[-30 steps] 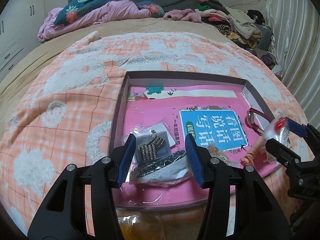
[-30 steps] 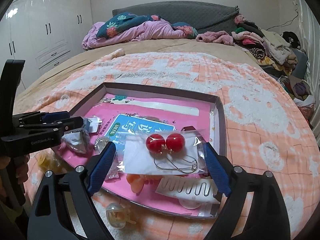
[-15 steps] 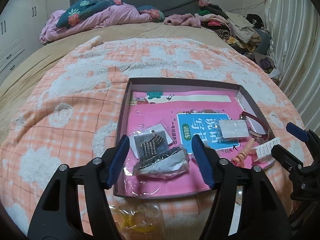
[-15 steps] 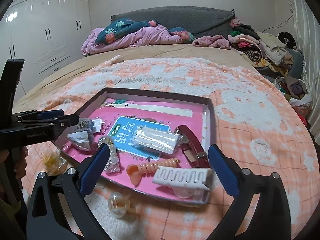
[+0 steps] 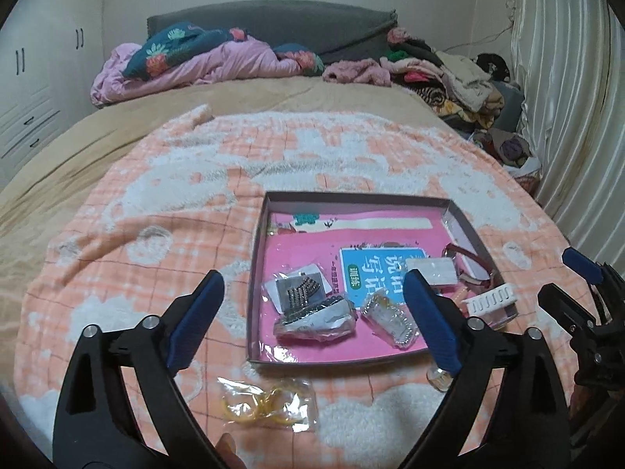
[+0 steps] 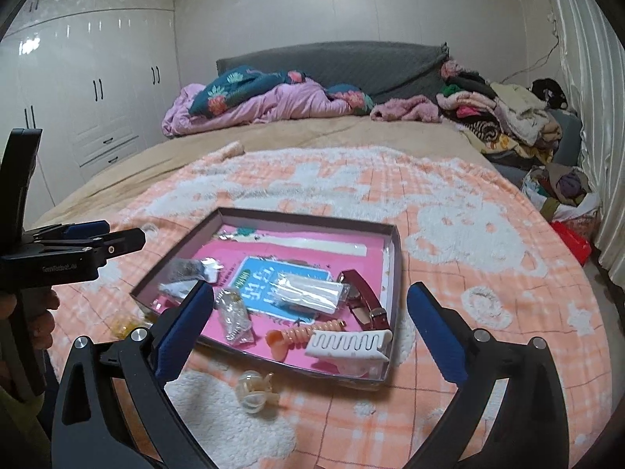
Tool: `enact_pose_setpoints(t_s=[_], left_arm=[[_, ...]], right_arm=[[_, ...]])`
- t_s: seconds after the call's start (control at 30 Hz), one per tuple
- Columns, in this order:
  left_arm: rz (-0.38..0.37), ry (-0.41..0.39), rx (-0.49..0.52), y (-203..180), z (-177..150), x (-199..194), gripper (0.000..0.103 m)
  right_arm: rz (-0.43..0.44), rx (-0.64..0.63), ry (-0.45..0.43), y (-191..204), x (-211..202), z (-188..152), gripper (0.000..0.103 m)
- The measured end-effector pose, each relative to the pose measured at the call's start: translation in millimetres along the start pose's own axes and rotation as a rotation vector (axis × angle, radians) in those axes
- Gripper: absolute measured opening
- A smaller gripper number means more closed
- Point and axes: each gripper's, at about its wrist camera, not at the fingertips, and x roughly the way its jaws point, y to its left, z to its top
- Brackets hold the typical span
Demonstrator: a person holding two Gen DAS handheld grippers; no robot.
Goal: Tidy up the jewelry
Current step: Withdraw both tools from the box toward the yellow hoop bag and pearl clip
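The tray (image 5: 463, 219) sits on the orange-checked blanket (image 5: 156, 203), already holding several bagged pieces, a red watch (image 6: 361, 293), a coiled tie (image 6: 308, 330) and a white claw clip (image 6: 347, 346). Two things lie outside it. From my left gripper (image 5: 312, 312), the bag of yellow rings (image 5: 265, 404) lies at six o'clock, just short of the tray's near wall, its long axis running three-to-nine, across my fingers. From my right gripper (image 6: 310, 324), the small clear clip (image 6: 254, 389) lies at about seven o'clock, just outside the tray's near edge. Both sets of jaws are spread wide and carry nothing. I judge the left hand nearer the ring bag and the right nearer the clear clip; either pick calls for drawing back and dipping down.
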Motion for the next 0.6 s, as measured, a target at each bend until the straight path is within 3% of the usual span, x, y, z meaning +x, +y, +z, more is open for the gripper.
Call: enact_pose_setpoints(t_s=[0.23, 0.6], left_arm=[[0.003, -0.056, -0.015, 5, -1, -30, 0.091], [-0.016, -0.081, -0.039, 15, -8, -59, 0.093]], right_arm=[[-0.003, -0.006, -0.064, 7, -31, 5, 0.099], [-0.001, -0.029, -0.106, 24, -60, 6, 0.099]])
